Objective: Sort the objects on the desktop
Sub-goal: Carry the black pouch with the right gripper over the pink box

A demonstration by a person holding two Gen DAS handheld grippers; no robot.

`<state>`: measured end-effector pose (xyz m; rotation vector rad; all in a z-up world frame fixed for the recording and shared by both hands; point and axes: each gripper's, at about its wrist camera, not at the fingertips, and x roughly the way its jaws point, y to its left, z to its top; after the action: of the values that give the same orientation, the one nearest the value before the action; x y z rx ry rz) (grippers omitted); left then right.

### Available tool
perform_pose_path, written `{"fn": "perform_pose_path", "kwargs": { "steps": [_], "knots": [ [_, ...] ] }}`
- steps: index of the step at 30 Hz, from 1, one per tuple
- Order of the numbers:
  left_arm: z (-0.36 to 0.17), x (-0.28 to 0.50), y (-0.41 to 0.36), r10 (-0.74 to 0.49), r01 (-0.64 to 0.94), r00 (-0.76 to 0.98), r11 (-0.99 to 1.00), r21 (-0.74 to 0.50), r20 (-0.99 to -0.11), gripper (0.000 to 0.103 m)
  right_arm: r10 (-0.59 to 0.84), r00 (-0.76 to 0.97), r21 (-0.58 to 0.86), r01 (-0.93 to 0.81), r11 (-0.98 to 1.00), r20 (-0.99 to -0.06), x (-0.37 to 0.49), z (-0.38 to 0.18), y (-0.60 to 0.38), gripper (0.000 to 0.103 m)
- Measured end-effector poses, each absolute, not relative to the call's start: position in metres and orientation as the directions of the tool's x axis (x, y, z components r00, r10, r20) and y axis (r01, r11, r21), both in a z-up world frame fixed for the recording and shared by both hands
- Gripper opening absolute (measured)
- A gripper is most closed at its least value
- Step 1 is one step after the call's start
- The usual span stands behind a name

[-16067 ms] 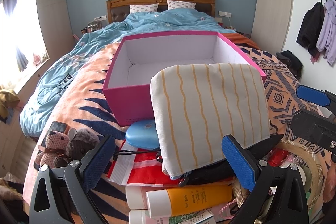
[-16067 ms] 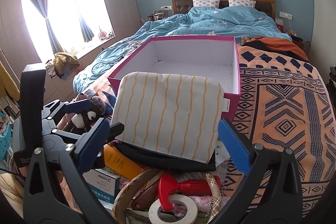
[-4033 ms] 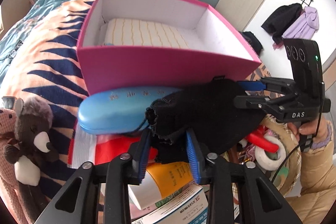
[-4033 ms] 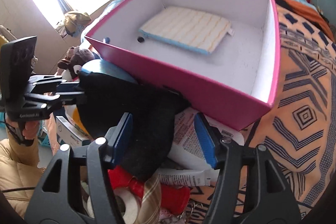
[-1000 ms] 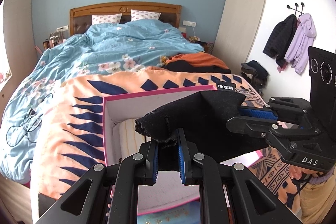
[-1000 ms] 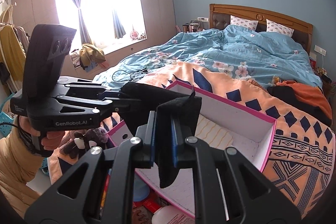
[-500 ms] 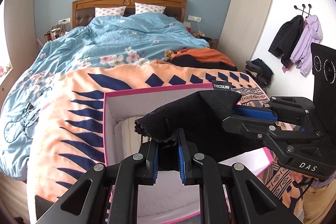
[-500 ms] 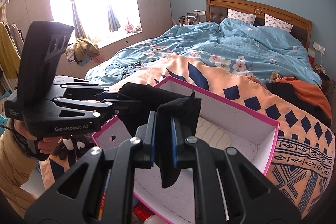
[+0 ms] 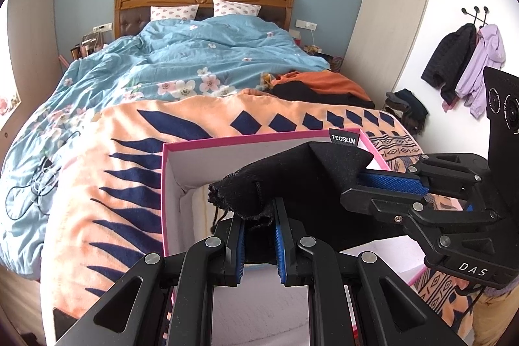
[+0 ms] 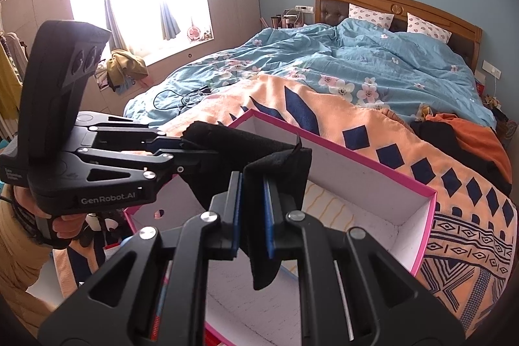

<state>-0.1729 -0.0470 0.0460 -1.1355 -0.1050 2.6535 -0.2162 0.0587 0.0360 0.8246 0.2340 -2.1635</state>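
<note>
A black drawstring cloth pouch [image 9: 292,177] with a TECSUN tag hangs between both grippers above the open pink box [image 9: 246,140]. My left gripper [image 9: 259,235] is shut on its ruffled mouth end. My right gripper [image 10: 252,203] is shut on its other end; the pouch [image 10: 279,171] droops between its fingers. The right gripper also shows in the left wrist view [image 9: 392,184], and the left gripper in the right wrist view [image 10: 175,151]. A folded yellow-striped cloth [image 10: 327,206] lies on the white floor of the box [image 10: 428,193].
The box sits on an orange and navy patterned blanket [image 9: 107,158] on a bed with a blue floral duvet [image 9: 201,60]. Orange and black clothes [image 9: 318,86] lie beyond the box. A plush toy [image 10: 97,226] lies left of the box.
Both grippers have carried the pouch lower and further over the box in the last second. Four seconds ago the pouch lay on the pile in front of the box.
</note>
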Motion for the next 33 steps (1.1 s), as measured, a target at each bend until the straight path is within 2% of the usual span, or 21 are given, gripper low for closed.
{"fn": "perform_pose_path", "kwargs": {
  "steps": [33],
  "knots": [
    [0.016,-0.208,-0.05,0.225,-0.17,-0.621,-0.974,-0.151,-0.751,0.014,-0.581,-0.46,0.136,0.695,-0.706,-0.671,-0.245,0.017,0.052,0.014]
  ]
}}
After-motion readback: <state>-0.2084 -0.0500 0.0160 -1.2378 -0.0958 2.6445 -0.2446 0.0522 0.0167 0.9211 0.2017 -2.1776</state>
